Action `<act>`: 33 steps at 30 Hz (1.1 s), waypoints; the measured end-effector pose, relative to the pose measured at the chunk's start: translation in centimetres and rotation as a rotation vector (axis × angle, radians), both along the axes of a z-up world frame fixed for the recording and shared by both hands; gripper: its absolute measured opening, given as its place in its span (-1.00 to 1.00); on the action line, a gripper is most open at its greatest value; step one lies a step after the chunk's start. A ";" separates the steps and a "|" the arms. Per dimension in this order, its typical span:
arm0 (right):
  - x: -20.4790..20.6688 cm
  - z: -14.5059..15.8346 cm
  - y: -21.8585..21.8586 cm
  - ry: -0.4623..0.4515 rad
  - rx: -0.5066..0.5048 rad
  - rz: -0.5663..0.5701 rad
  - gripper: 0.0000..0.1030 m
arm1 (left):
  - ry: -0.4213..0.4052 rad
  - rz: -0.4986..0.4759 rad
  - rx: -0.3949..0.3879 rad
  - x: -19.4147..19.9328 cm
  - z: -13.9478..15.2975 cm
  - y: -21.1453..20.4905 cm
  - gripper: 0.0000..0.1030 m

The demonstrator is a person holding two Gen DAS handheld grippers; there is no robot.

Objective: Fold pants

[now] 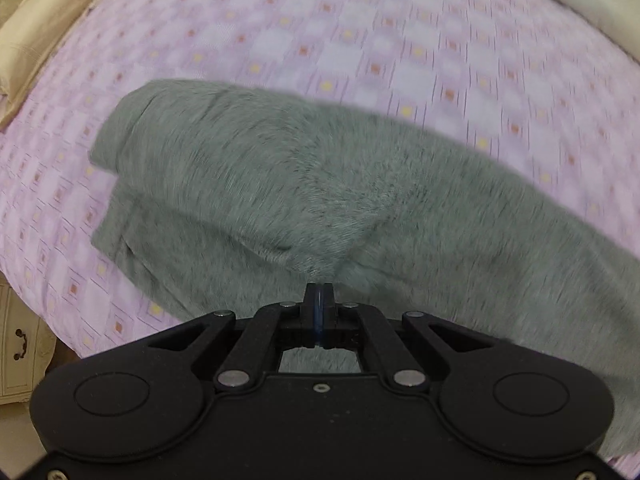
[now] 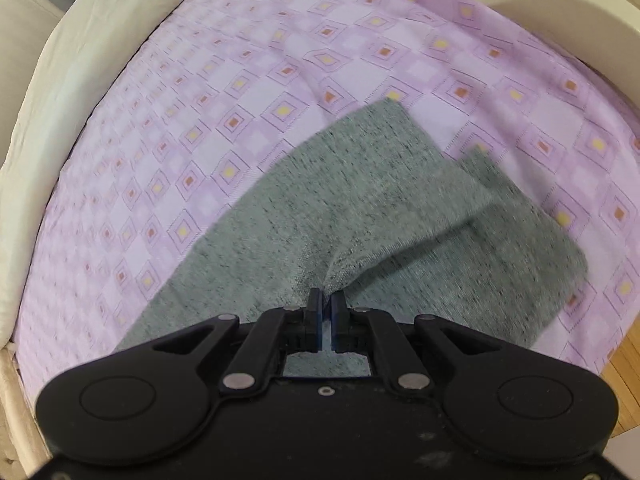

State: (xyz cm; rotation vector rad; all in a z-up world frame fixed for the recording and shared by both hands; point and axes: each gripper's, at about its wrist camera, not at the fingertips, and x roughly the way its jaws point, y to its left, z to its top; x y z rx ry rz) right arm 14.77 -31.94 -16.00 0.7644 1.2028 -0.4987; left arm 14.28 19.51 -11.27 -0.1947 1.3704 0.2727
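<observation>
Grey knit pants [image 1: 320, 184] lie across a bed with a lilac patterned cover [image 1: 360, 40]. In the left wrist view my left gripper [image 1: 319, 286] is shut on a pinch of the grey cloth, which rises from the bed in a fold; the waist end lies doubled at the left. In the right wrist view my right gripper [image 2: 326, 294] is shut on the pants [image 2: 360, 208] too, cloth caught between its black fingers. Two leg ends trail to the upper right over the cover [image 2: 200, 120]. Both views are blurred by motion.
A beige pillow [image 1: 44, 28] lies at the bed's upper left. A cream bed frame [image 2: 60, 80] curves round the mattress, with another part [image 2: 560, 12] at the top right. A drawer front with a dark handle [image 1: 20, 344] stands low at left. Wooden floor [image 2: 624, 368] shows at right.
</observation>
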 end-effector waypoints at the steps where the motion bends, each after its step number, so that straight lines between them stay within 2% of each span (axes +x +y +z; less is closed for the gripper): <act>1: -0.4 -0.1 0.2 -0.008 -0.011 -0.001 -0.91 | 0.006 -0.009 -0.017 0.0 -0.5 0.2 -1.00; 2: -0.6 -0.1 0.5 -0.014 -0.023 0.000 -0.91 | 0.006 -0.024 -0.047 -0.2 -0.9 0.4 -0.95; 3: -0.8 0.0 0.6 -0.019 -0.034 -0.002 -0.91 | 0.003 -0.038 -0.077 -0.1 -1.3 0.6 -0.80; 5: -0.9 0.0 0.9 -0.021 -0.052 -0.014 -0.91 | 0.006 -0.059 -0.115 0.0 -1.6 1.2 -0.63; 6: -0.9 0.0 1.1 -0.021 -0.057 -0.014 -0.91 | 0.002 -0.063 -0.124 0.0 -1.6 1.5 -0.46; 8: -1.1 0.4 1.4 -0.022 -0.081 -0.005 -0.91 | -0.040 -0.059 -0.140 -0.3 -1.4 2.1 -0.23; 11: -1.0 0.8 2.1 -0.027 -0.102 -0.004 -0.91 | -0.113 -0.047 -0.210 -0.3 -0.6 3.2 -0.13; 12: -1.0 0.9 2.3 -0.028 -0.105 -0.004 -0.91 | -0.128 -0.043 -0.238 -0.3 -0.5 3.5 -0.03; 14: -1.2 1.1 2.9 -0.030 -0.115 -0.003 -0.91 | -0.136 -0.031 -0.261 -0.1 -0.5 3.7 0.05; 19: -1.4 1.5 3.7 -0.037 -0.126 -0.009 -0.90 | -0.096 -0.103 -0.280 -0.5 -1.6 2.1 0.05; 22: -1.3 1.4 4.0 -0.037 -0.137 -0.009 -0.90 | -0.092 -0.060 -0.308 -0.3 -2.4 2.2 0.05; 25: -1.3 1.4 3.9 -0.036 -0.143 -0.006 -0.90 | -0.086 -0.009 -0.370 0.3 -3.5 1.8 0.05; 28: -1.3 1.4 3.9 -0.032 -0.143 -0.009 -0.90 | -0.110 0.021 -0.372 0.9 -4.0 1.4 0.05; 31: -1.2 1.4 3.8 -0.029 -0.142 -0.005 -0.90 | -0.085 0.056 -0.381 2.4 -5.0 0.8 0.05; 32: -1.1 1.4 3.8 -0.028 -0.141 -0.005 -0.90 | -0.071 0.065 -0.369 2.9 -5.4 0.6 -0.04; 33: -1.1 1.4 3.7 -0.027 -0.140 -0.005 -0.90 | -0.065 0.074 -0.340 3.2 -5.6 0.4 -0.60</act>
